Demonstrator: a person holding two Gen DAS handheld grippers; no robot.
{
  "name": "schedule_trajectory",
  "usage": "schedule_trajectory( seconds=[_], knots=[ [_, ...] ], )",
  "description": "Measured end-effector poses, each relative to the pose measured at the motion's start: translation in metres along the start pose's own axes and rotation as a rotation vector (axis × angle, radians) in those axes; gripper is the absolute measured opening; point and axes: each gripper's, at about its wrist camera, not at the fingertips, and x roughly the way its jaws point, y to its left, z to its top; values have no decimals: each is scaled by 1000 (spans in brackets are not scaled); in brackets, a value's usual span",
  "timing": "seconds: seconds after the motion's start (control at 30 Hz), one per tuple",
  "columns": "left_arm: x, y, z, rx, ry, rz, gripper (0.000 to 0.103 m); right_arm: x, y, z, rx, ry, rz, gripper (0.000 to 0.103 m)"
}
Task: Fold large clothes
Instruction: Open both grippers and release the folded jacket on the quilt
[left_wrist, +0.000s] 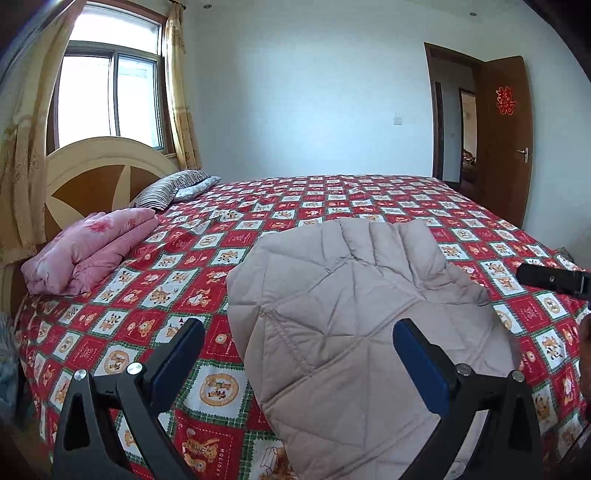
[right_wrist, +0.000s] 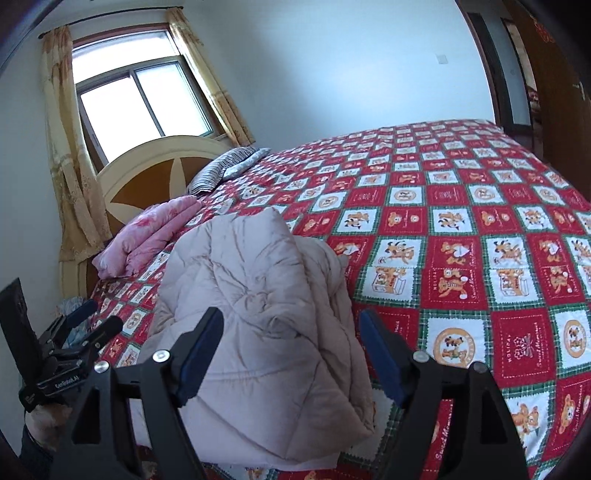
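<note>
Bed (left_wrist: 369, 199), covered by a red, white and green checked bedspread with cartoon bear panels, fills the space ahead of both claws.

Beige quilted down jacket (left_wrist: 347, 325), folded into a thick bundle, lies on the bedspread directly ahead of and below both claws, at the near edge of the bed. In the right wrist view the bundle (right_wrist: 266, 314) sits between and beyond the two fingers, not touched by them.

Cream and brown headboard (left_wrist: 107, 173) stands ahead and to the left of the claws, under a curtained window (left_wrist: 110, 96).

Folded pink blanket (left_wrist: 88, 251) lies ahead-left of the left claw, near the headboard. Striped pillow (left_wrist: 170, 188) lies beyond it.

Brown door (left_wrist: 506, 140) stands open, far ahead-right.

Left claw (left_wrist: 299, 354): jaws spread wide, nothing pinched; jacket shows through the gap.

Right claw (right_wrist: 291, 354): jaws spread wide, nothing pinched. Its tip also shows at the right edge of the left wrist view (left_wrist: 550, 282).
</note>
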Motion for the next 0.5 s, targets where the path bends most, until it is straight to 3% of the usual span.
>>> schedule_trajectory(
  seconds=[0.23, 0.5],
  knots=[
    [-34, -3, -2, -21, -43, -20, 102, -15, 27, -15, -69, -24, 6, 80],
    [-46, 1, -8, -39, -60, -27, 102, -23, 42, -22, -109, -39, 14, 81]
  ],
)
